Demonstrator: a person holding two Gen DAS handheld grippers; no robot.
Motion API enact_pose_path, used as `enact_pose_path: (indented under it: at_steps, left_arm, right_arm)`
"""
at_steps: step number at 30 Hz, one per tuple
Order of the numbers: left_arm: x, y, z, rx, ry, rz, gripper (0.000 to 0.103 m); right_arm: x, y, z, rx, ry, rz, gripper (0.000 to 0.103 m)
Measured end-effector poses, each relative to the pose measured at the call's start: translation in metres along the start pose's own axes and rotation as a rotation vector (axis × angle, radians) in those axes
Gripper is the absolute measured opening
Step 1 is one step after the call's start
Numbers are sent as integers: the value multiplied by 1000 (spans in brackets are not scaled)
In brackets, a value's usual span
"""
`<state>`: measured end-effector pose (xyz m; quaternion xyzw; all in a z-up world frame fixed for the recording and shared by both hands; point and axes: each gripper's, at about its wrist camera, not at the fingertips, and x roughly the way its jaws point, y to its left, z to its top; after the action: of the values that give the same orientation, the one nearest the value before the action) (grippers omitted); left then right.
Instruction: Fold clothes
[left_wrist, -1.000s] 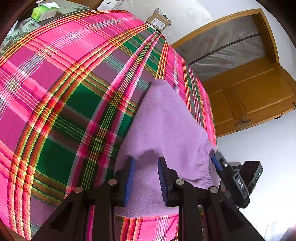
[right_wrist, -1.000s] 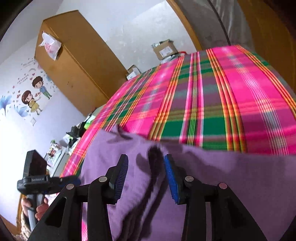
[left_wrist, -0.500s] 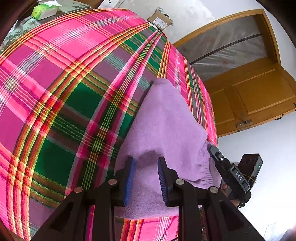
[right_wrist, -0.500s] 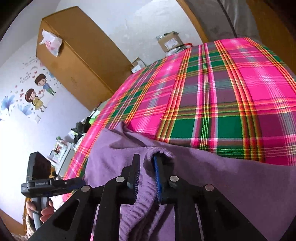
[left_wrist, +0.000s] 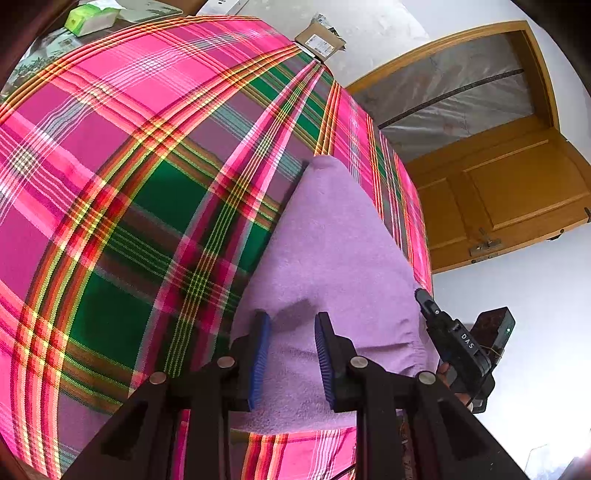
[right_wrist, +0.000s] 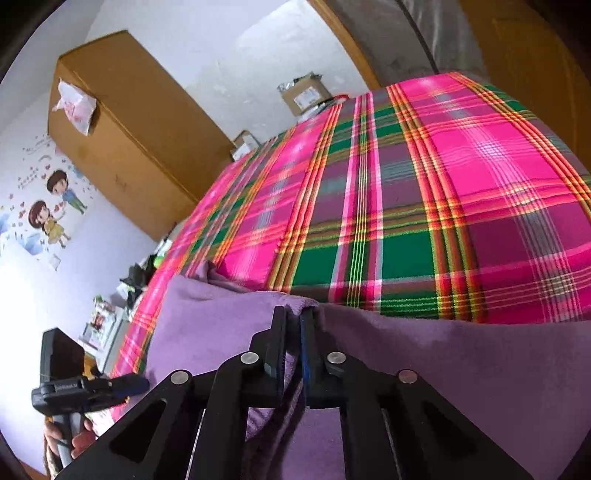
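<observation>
A bed covered in a pink, green and orange plaid sheet (left_wrist: 140, 192) fills most of both views, and the task's thing, a lilac fleece garment (left_wrist: 332, 258), lies along its near edge, spread flat in a long strip that narrows toward the far end in the left wrist view. It looks soft, thick and light: it should drape and sag the instant it is lifted, cling a little to the sheet, and bunch between pads rather than slip, so an edge or corner is the sensible place to take hold, with both ends carried together to keep a fold straight. The right gripper (right_wrist: 292, 325) has its jaws closed to a thin slit on a raised ridge of the garment's far edge, the cloth puckering up between the pads. The left gripper (left_wrist: 291, 332) stands with its jaws well apart over the garment's near part, gripping nothing; a dark shadow lies on the fleece between them. What kind of garment it is stays unclear, since no sleeve, collar or waistband shows plainly, and its near hem is cut off behind the gripper bodies. Whether it is already doubled over I cannot tell. A cardboard box (right_wrist: 304, 92) sits beyond the bed's far end.
</observation>
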<state>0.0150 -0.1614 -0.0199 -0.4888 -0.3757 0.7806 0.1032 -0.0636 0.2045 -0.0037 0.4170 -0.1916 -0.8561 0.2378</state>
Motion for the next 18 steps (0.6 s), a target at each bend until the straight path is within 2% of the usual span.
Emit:
enact_pose_path:
  at_steps: [3, 5, 10, 13, 15, 18]
  left_arm:
    - [-2, 0, -1, 2, 0, 1, 25]
    - [-4, 1, -3, 3, -3, 0, 25]
    - [-10, 2, -7, 5, -12, -4, 25]
    - [-14, 3, -10, 5, -19, -6, 26]
    - [-17, 4, -11, 3, -23, -8, 26]
    - [-21, 6, -13, 5, -24, -5, 26]
  right_arm:
    - [-7, 2, 0, -19, -1, -12, 17]
    - [-15, 7, -1, -45, -19, -28, 26]
    - [-40, 42, -16, -208, -67, -36, 28]
    - [-45, 70, -38, -362, -56, -29, 28]
    - [-44, 82, -56, -444, -40, -64, 28]
    - [-39, 84, -76, -503, -13, -111, 28]
